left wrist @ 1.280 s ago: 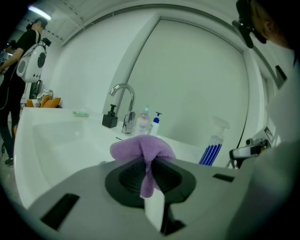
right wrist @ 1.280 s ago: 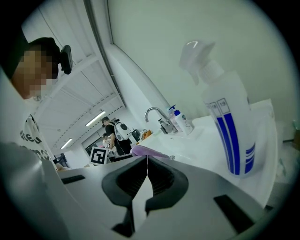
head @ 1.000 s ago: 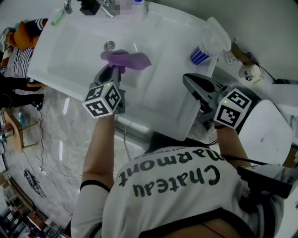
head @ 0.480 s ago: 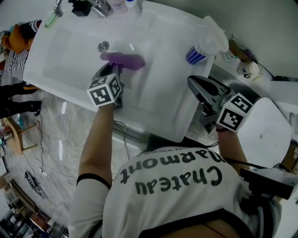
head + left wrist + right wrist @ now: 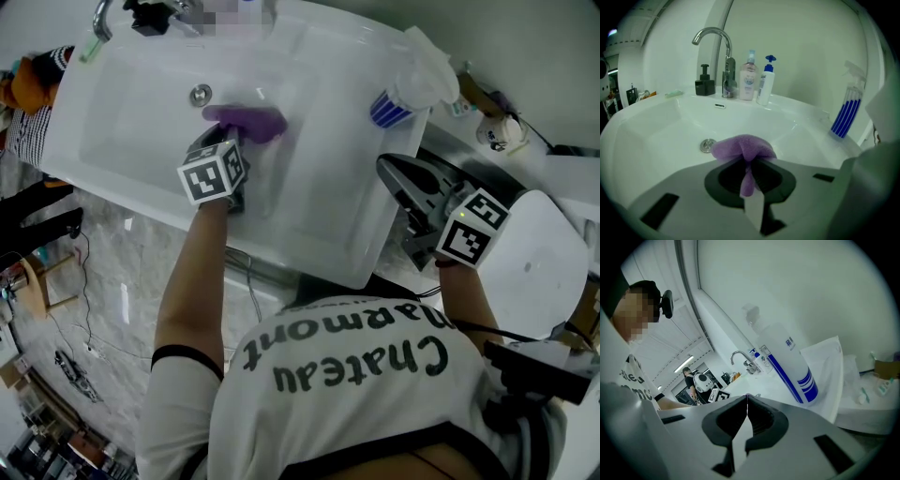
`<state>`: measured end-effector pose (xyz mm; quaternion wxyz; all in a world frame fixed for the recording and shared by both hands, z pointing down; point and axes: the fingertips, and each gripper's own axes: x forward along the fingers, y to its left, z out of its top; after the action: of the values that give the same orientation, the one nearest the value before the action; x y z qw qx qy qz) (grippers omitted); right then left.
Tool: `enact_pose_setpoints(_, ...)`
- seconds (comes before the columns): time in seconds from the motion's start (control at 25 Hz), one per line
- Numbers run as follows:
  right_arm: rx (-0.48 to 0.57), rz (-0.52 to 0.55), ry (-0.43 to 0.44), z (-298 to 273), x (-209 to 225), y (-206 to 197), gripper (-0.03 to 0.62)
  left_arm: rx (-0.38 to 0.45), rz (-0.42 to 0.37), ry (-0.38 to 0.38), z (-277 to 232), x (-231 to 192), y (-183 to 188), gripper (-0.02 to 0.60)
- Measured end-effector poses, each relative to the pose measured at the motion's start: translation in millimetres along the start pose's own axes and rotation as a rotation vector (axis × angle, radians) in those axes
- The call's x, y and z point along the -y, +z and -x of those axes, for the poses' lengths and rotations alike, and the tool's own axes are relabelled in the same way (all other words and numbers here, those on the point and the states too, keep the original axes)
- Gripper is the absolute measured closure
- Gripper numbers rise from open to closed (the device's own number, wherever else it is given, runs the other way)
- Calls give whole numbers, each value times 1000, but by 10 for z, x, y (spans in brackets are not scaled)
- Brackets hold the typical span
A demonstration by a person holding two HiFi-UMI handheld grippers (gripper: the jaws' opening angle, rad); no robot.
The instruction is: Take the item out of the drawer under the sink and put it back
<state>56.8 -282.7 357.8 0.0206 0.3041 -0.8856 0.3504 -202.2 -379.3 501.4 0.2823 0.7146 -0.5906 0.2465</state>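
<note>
The left hand-held gripper [image 5: 748,163] pinches one purple cloth [image 5: 743,146] over the sink [image 5: 656,140] basin, near its single drain [image 5: 708,145]. The right hand-held gripper [image 5: 747,397] is off the sink's right edge, with its jaws together and nothing between them. Behind stand one tap [image 5: 715,42], one black dispenser [image 5: 704,85], two pump bottles [image 5: 749,77] – and one blue-striped spray bottle [image 5: 846,112].

The right hand-held gripper [image 5: 746,398] had its jaws pressed together with nothing between them. Beyond its tips, a white spray bottle [image 5: 786,363] with blue stripes stood upright on the corner of a white sink [image 5: 829,366]. A curved faucet [image 5: 739,356] rose farther back, left of the bottle.
</note>
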Motion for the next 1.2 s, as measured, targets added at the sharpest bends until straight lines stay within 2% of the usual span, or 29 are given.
enact_pose_setpoints(0.2, 2, -14, -10, 7, 42, -31, 582, -26, -50, 13, -96, 4, -7, 540)
enact_pose_setpoints(0.56, 2, -35, -31, 27, 148, -82, 582, -88, -63, -28, -320, 52, -107, 540)
enact_pose_setpoints(1.2, 1, -66, -65, 69, 319, -166, 582, -159, -98, -19, -573, 88, -283, 540)
